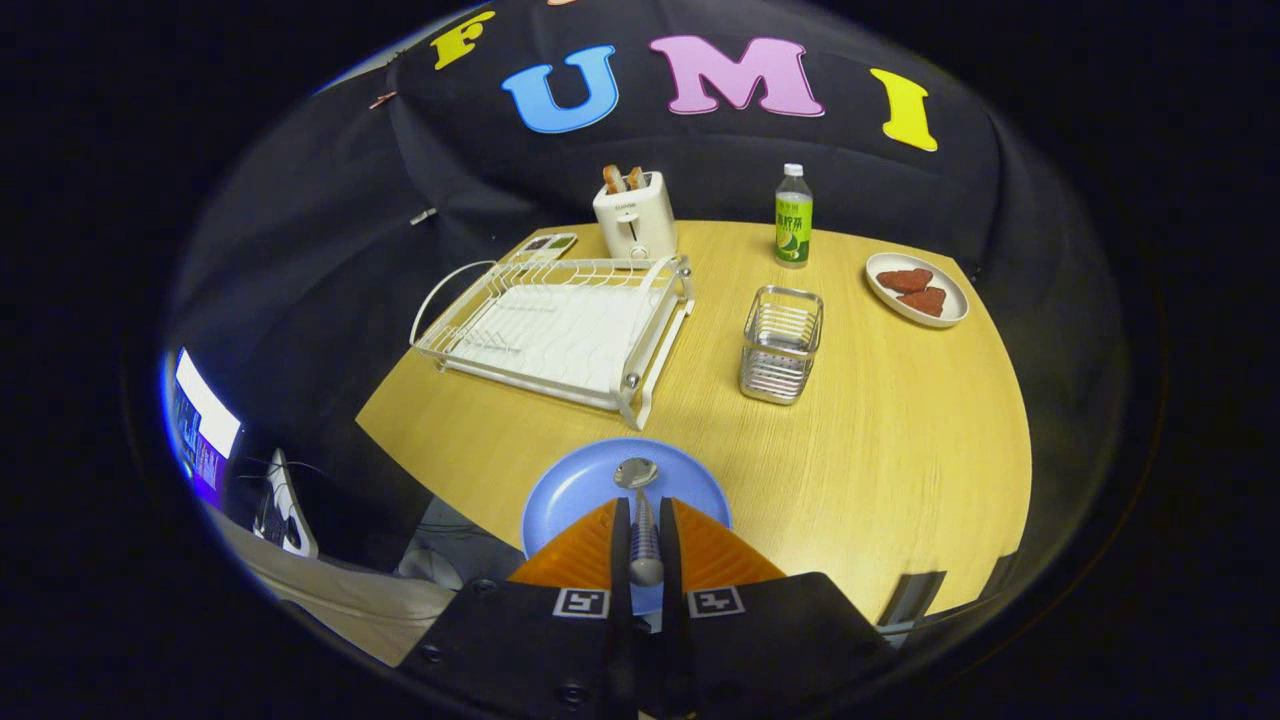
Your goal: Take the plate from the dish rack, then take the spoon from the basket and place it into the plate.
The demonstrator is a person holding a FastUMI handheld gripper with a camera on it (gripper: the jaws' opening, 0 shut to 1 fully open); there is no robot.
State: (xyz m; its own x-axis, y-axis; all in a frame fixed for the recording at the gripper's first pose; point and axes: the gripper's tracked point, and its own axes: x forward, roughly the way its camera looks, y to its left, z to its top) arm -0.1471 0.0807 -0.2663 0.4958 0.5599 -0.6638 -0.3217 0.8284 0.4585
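No legible text logged: the small mark on the far toaster [634, 215] and the print on the far bottle [793, 220] are too small to read, and two letterless square coded tags [581, 602] sit on the gripper [645, 505], whose fingers pinch the spoon [637, 472] by its handle.

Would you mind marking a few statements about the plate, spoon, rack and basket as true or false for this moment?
1. The gripper is shut on the spoon. True.
2. The blue plate stands in the dish rack. False: it lies on the table, nearer the fingers than the rack.
3. The spoon's bowl is over the blue plate. True.
4. The metal basket holds the spoon. False: the spoon is between the fingers, and nothing can be seen in the basket.
5. The toaster stands beyond the dish rack. True.
6. The green bottle lies on its side. False: it stands upright.
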